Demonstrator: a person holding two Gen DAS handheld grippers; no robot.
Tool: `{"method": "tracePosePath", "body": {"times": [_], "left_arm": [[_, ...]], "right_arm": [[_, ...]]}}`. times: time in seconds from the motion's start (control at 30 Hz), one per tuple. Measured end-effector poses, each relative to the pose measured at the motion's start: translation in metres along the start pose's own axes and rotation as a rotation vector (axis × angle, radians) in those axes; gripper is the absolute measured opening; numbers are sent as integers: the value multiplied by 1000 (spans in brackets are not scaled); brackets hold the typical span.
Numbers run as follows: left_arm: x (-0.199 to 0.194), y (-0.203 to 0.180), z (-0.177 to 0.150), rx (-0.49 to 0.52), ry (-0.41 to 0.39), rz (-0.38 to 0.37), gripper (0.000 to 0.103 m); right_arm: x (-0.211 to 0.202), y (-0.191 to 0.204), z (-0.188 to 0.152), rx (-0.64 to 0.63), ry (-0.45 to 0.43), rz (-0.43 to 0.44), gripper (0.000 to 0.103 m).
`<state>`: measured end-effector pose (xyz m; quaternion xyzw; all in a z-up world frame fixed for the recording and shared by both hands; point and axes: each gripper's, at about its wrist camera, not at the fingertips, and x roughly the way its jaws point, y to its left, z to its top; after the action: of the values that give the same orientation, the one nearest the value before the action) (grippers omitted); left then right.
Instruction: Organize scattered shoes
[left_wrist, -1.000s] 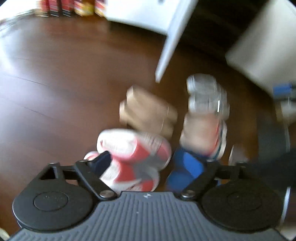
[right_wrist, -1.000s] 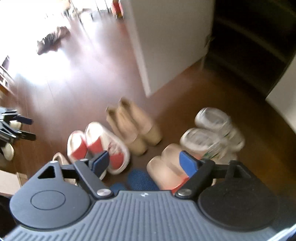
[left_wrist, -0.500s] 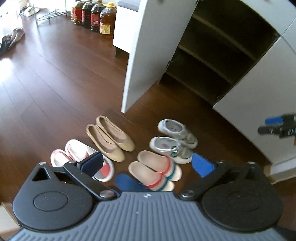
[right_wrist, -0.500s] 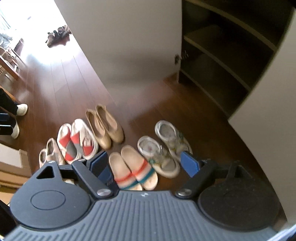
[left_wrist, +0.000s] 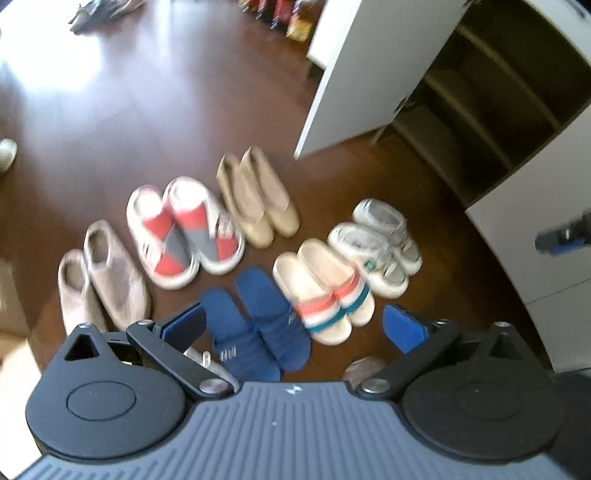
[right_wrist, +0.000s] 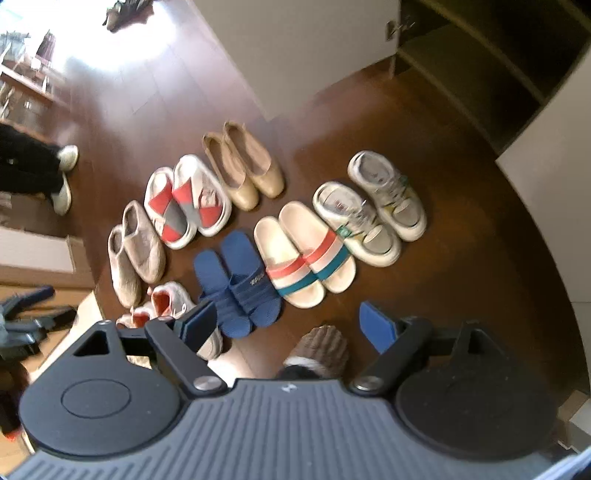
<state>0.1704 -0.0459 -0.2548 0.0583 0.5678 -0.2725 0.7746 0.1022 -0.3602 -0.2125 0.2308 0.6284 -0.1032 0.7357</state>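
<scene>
My left gripper gapes wide, empty; my right gripper is closing on nothing. Paired shoes line the wooden floor: navy slides at twelve o'clock, white sneakers at one

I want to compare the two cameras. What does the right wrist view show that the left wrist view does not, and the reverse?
Right wrist only: a person's legs at the left edge and white-and-orange sneakers behind its near finger.

Left wrist only: colourful containers at the top and a blue-tipped tool at the right edge.

Both: paired blue slippers, striped slides, white sneakers, tan flats and the open cabinet. Neither gripper holds anything.
</scene>
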Motion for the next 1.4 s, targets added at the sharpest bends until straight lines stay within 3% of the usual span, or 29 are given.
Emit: {"method": "tracePosePath", "body": {"times": [0.13, 0.33, 0.53, 0.8, 0.97, 1.2, 1.4], "left_arm": [[4, -29, -23, -107, 15, 49, 102], [49, -79, -34, -229, -18, 119, 102], [105, -107, -38, -178, -30, 151, 102], [186, -103, -50, -8, -47, 124, 100], [221, -89, -67, 3, -80, 99, 99], [257, -60, -109, 28, -135, 131, 99], [294, -55, -146, 129, -233, 156, 96]], "right_arm": [[19, 5, 15, -37, 96, 23, 79], [72, -22, 72, -94, 221, 106, 62], [136, -33, 112, -261, 342, 91, 62], [218, -42, 136, -161, 444, 65, 58], [273, -35, 151, -135, 471, 47, 52], [372, -10, 146, -232, 536, 9, 47], [459, 1, 139, -342, 524, 37, 38]]}}
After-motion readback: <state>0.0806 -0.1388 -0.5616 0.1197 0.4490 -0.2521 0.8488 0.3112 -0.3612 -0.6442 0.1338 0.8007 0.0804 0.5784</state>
